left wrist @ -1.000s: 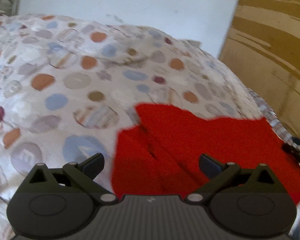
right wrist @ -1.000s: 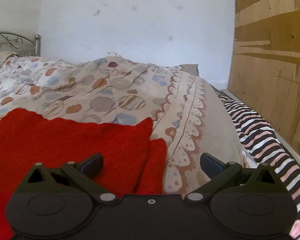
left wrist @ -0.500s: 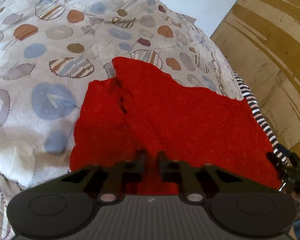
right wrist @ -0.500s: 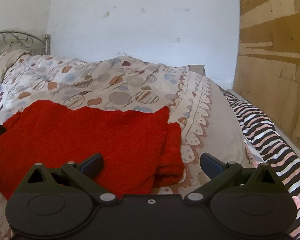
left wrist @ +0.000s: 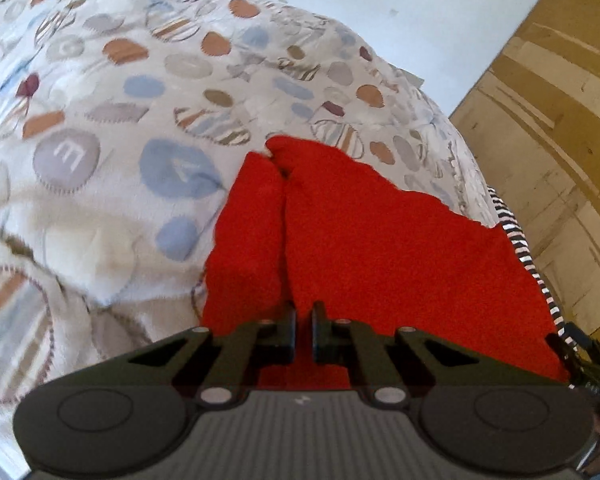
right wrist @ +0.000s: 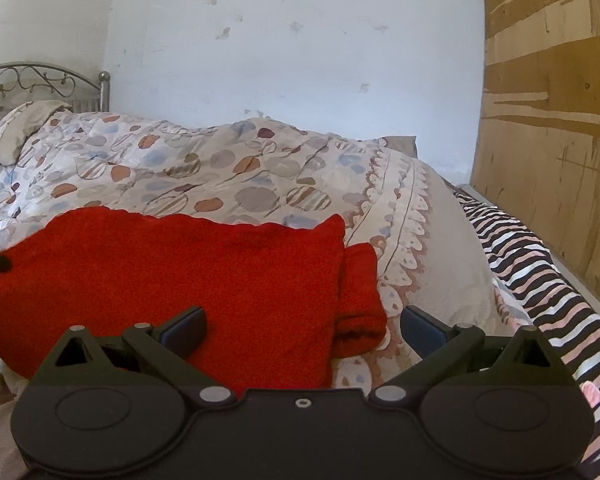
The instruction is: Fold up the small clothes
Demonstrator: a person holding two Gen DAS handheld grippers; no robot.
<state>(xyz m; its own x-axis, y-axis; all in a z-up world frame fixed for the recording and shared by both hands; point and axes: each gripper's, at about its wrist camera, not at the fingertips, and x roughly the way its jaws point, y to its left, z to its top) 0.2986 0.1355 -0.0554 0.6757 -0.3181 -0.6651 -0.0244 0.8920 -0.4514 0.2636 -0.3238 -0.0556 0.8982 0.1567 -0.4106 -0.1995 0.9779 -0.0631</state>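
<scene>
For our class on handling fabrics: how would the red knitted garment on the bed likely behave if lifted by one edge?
The red knitted garment would probably flop and drape, since it already lies in soft folds. Its fuzzy knit likely grips rather than slips. The thick folded layers suggest some weight.

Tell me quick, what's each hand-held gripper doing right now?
Left hand-held gripper: shut on the near edge of the red garment.
Right hand-held gripper: open, holding nothing.

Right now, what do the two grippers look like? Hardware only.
Both match: the left gripper and right gripper have matte black linkage arms with silver pivot pins and triangular cutouts. Two round black housings flank a central body, ribbed grey on the left, smooth black with a small screw on the right. The right gripper's pads look dark blue-grey. No cables or sleeves are clearly visible.
</scene>
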